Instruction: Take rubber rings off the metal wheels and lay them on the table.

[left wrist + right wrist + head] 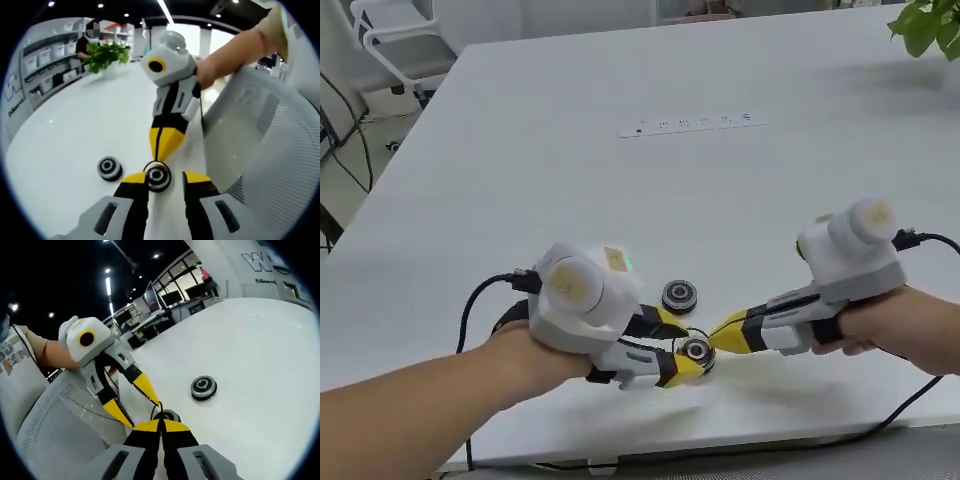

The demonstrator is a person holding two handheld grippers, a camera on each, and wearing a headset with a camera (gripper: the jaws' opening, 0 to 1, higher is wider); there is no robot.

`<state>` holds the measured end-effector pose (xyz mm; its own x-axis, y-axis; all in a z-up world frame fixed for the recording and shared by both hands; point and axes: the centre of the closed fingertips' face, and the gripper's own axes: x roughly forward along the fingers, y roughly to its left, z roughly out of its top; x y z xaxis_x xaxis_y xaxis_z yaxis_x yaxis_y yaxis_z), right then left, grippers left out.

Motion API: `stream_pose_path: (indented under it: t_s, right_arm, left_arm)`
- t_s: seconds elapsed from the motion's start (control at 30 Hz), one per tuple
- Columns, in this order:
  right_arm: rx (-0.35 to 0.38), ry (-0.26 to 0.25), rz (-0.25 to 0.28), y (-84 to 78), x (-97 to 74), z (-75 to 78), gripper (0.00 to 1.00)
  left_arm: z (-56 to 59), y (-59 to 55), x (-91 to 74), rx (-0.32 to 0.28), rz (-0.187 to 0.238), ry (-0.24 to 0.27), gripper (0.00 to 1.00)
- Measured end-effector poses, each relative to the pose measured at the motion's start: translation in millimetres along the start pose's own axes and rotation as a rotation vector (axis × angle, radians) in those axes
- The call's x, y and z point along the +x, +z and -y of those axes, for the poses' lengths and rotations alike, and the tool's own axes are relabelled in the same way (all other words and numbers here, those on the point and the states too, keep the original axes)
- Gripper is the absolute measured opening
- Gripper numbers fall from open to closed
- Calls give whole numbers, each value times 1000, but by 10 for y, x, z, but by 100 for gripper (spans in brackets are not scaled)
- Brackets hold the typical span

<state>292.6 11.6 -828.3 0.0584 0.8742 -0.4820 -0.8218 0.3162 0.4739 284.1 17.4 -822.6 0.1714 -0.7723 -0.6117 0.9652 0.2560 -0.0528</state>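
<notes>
Wheel (158, 176), by desk's (620, 200) near edge: between your left tool's (166, 178) parted jaws, touching one. Right tool (161, 426): pinched on its rubber ring (153, 410). Brace wheel firmly; draw ring steadily away.

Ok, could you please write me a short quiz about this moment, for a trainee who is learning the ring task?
1. True or false: the right tongs are wide open.
2. How many metal wheels lie on the table? A) one B) two C) four
3. Fill the gap: at the near wheel, the right tongs pinch a thin black ____.

Key
1. False: their jaws are closed together.
2. B: the near wheel lies between the jaws of the left tongs, and the far wheel lies free beside it.
3. rubber ring
</notes>
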Motion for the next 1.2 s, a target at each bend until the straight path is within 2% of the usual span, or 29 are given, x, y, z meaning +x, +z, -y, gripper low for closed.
stream_pose_path:
  t_s: [0.1, 0.3, 0.43, 0.67, 0.73, 0.8, 0.97, 1.2]
  right_arm:
    - [0, 2, 1, 6, -10, -14, 0]
    - [13, 10, 8, 25, -14, -37, 0]
    - [17, 13, 19, 59, -26, -44, 0]
    - [14, 22, 27, 108, -19, -91, 0]
    - [11, 24, 31, 138, -13, -104, 0]
    - [9, 26, 35, 167, -7, -113, 0]
    - [5, 28, 43, 250, 35, -122, 0]
    - [-1, 23, 42, 322, 146, -96, 0]
  left_arm:
    - [-4, -5, -56, -23, 9, 5, 35]
    - [-25, 4, -195, -36, 31, 20, 37]
    - [-37, -12, -280, -45, 39, 37, 43]
    - [-30, 8, -438, -61, 71, 53, 47]
    - [-54, 17, -485, -53, 86, 80, 52]
    - [-51, 4, -526, -57, 88, 84, 55]
    - [-78, -29, -628, -84, 108, 105, 55]
    - [-149, -164, -786, -113, 113, 151, 59]
